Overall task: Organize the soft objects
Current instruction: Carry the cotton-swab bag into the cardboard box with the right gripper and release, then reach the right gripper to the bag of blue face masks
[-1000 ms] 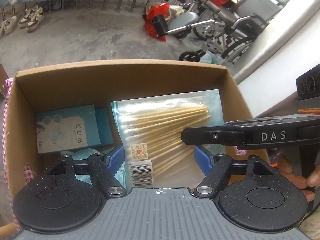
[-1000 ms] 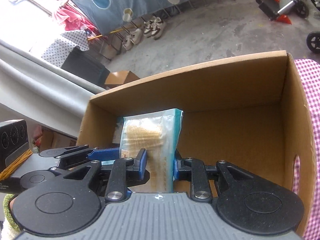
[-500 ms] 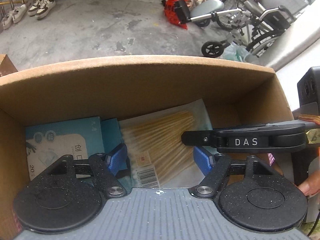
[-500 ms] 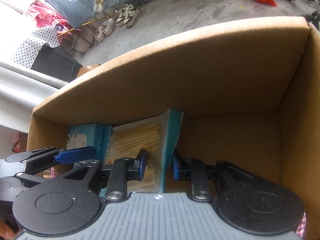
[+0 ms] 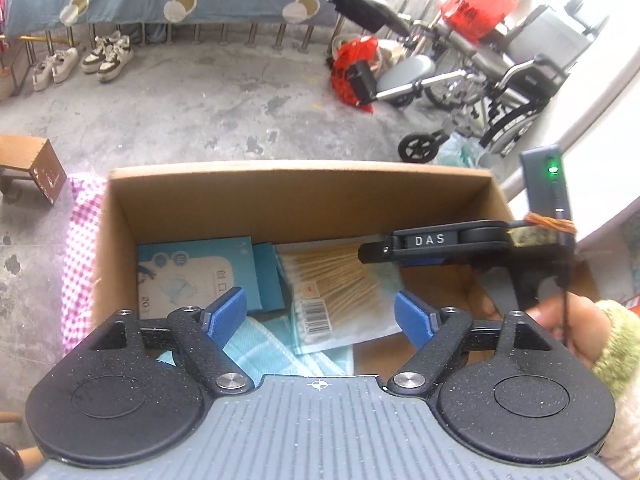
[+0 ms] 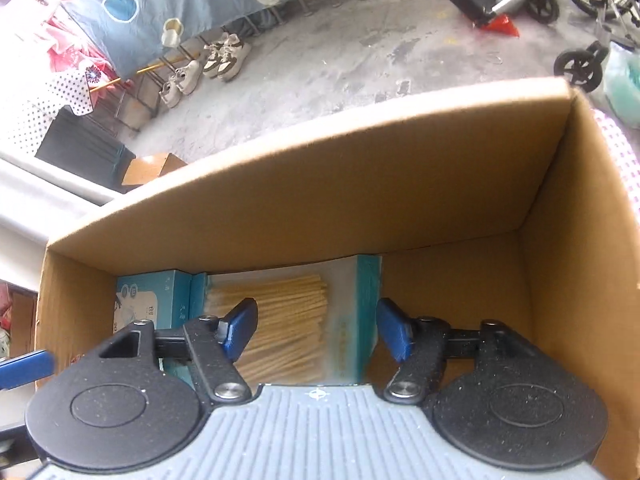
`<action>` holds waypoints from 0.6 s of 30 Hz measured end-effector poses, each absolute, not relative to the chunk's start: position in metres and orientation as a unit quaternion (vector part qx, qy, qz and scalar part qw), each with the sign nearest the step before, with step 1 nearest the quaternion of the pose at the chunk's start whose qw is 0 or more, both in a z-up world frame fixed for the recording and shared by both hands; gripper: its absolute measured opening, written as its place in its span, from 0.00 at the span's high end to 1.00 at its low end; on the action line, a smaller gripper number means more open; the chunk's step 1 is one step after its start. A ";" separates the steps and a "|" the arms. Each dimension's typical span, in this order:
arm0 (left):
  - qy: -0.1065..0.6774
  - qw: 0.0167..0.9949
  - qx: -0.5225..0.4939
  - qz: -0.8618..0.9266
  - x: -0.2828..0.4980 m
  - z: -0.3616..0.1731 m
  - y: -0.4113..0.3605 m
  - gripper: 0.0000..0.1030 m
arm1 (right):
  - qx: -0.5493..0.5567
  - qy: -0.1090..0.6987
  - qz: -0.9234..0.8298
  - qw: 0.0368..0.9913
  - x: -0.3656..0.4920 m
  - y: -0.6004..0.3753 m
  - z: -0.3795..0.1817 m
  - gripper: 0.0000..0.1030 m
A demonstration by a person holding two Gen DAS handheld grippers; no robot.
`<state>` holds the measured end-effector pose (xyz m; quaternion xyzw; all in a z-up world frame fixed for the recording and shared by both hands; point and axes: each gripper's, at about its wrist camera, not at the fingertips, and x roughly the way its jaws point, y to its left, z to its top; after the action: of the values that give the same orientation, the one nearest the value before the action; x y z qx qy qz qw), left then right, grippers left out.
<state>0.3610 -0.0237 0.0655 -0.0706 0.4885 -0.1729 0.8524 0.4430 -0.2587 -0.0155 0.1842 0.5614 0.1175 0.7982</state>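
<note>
While both jaw pairs stand apart, the cotton-swab pack (image 6: 280,320) lies flat in the cardboard box (image 6: 320,184), between the right gripper's (image 6: 316,330) spread fingers and ahead of the left gripper (image 5: 320,314).

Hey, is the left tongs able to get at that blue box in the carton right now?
Probably yes. The left tongs are open above the carton, and the blue box lies uncovered on its floor, beside the cotton swab packet.

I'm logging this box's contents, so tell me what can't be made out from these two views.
- Light blue cloth: left wrist view, near part hidden behind the left claw.
- Blue carton: right wrist view, lower part hidden by the right claw; print too small.
- Cotton swab bag: barcode label unreadable.
</note>
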 end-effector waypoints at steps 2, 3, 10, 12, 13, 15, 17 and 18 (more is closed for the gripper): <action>0.471 0.861 -0.083 -0.173 0.346 0.078 -0.013 0.16 | 0.173 0.559 0.110 0.803 0.440 -0.260 -0.009 0.33; 0.462 0.865 -0.090 -0.173 0.338 0.085 -0.007 0.14 | 0.165 0.554 0.106 0.809 0.438 -0.261 -0.004 0.33; 0.396 0.892 -0.126 -0.179 0.262 0.129 0.039 0.02 | 0.157 0.500 0.118 0.844 0.399 -0.276 0.053 0.27; 0.380 0.899 -0.131 -0.177 0.240 0.138 0.051 0.00 | 0.162 0.475 0.133 0.855 0.374 -0.284 0.079 0.24; 0.372 0.901 -0.134 -0.177 0.227 0.140 0.057 0.00 | 0.166 0.462 0.141 0.860 0.360 -0.287 0.092 0.24; 0.362 0.906 -0.138 -0.171 0.204 0.140 0.068 0.00 | 0.175 0.437 0.159 0.868 0.326 -0.292 0.116 0.22; 0.356 0.910 -0.140 -0.162 0.184 0.134 0.078 0.00 | 0.180 0.410 0.183 0.875 0.290 -0.297 0.141 0.15; 0.355 0.911 -0.140 -0.156 0.174 0.129 0.082 0.00 | 0.182 0.398 0.193 0.878 0.270 -0.297 0.149 0.09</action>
<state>0.1742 0.0820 0.1286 -0.1405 0.3554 -0.1563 0.9108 0.2698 -0.2970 0.1492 0.1821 0.3982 0.1931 0.8781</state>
